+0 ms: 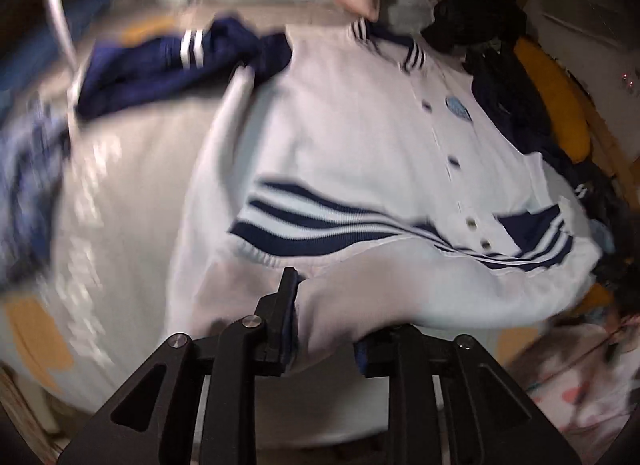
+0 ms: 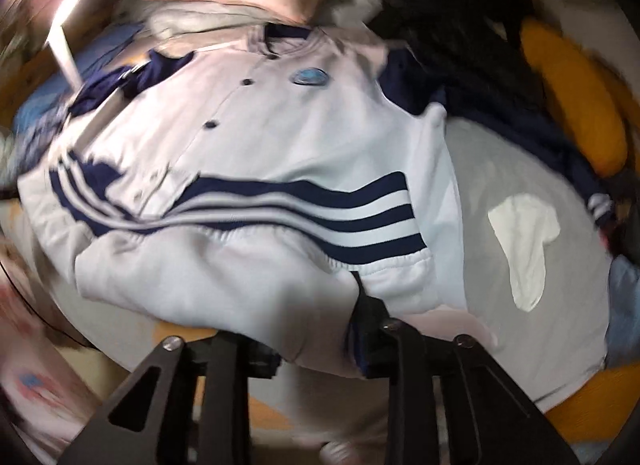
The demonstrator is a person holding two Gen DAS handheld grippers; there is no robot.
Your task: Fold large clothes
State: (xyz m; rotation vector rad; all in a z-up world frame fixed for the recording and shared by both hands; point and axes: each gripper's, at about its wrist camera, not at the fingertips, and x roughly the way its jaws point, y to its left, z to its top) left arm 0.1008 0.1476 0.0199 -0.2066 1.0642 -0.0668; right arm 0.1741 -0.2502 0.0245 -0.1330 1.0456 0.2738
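The varsity jacket (image 1: 360,137), white with navy stripes and snap buttons, is lying front-up across a grey sheet (image 1: 120,205) on what looks like a bed, its lower part being gathered by both tools. At the left, the navy sleeve (image 1: 168,69) is sprawling loose toward the bed's edge. The left tool (image 1: 324,329) is clamping together on a bunched fold of the jacket's white fabric, and the right tool (image 2: 320,341) is pinching the white cloth just below the striped waistband (image 2: 320,209) in the same way. Further right, a white sock-like scrap (image 2: 524,245) is lying on the sheet, clear of the jacket.

Both views are smearing with motion, so the grips are probably under tension. The thick fabric could be slipping out of one tool, leaving the fold crooked. The loose sleeve may be dragging or tucking underneath as the hem is carried over.
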